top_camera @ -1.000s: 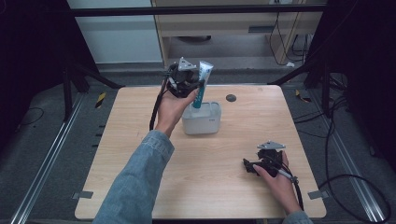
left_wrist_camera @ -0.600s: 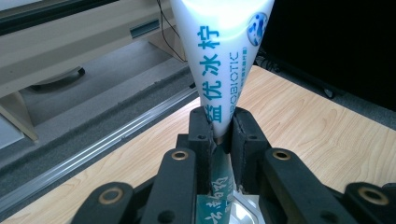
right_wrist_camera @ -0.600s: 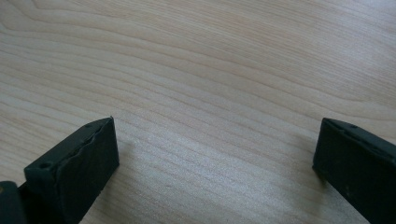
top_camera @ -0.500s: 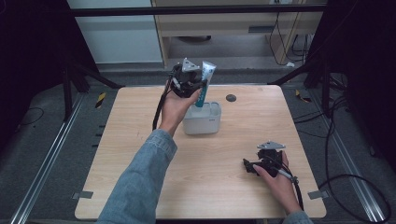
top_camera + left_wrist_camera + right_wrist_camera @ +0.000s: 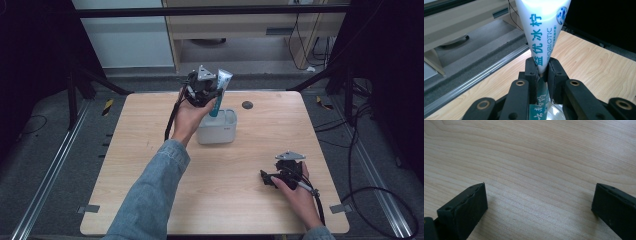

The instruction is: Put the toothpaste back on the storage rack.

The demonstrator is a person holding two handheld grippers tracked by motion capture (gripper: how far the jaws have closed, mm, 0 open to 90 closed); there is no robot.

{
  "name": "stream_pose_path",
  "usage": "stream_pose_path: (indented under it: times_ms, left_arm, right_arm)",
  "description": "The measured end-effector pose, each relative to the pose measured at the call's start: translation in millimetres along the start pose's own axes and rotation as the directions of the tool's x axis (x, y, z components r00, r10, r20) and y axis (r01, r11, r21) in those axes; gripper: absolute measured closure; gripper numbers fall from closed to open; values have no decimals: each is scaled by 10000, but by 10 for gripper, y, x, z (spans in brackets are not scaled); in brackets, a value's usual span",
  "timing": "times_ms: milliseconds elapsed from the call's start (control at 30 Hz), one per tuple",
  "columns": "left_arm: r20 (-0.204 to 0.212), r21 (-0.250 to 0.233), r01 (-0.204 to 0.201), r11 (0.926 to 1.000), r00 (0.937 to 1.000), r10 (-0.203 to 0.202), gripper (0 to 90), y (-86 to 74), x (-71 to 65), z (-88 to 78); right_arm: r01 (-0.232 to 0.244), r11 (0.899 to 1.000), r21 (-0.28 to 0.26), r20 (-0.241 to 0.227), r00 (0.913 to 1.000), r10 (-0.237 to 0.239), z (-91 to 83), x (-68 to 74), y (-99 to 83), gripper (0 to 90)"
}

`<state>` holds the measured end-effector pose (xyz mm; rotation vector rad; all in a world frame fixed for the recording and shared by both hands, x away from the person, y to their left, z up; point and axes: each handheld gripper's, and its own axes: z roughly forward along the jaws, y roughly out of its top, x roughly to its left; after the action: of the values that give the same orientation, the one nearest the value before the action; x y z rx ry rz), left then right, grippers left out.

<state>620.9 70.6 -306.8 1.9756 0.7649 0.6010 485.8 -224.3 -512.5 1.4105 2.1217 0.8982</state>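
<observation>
The left gripper clamps a white and teal squeeze tube with printed lettering near its lower part. The tube stands nearly upright, long axis vertical, its flat crimped end up and lower end inside the white square plastic container on the pale wooden table. The right gripper rests near the table's front right, jaws spread wide with nothing between them.

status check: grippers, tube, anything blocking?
Left gripper shut on toothpaste tube, over white container. Right gripper open, resting on table. Small dark disc off to the side, nothing blocking.
</observation>
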Motion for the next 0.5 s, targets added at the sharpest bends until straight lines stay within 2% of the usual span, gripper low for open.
stream_pose_path:
  times_ms: [500]
  left_arm:
    - [-30,99,-2,10000,10000,2,793,-58,-6,47]
  right_arm:
    - [40,10000,-23,12,10000,-40,1,-2,0,4]
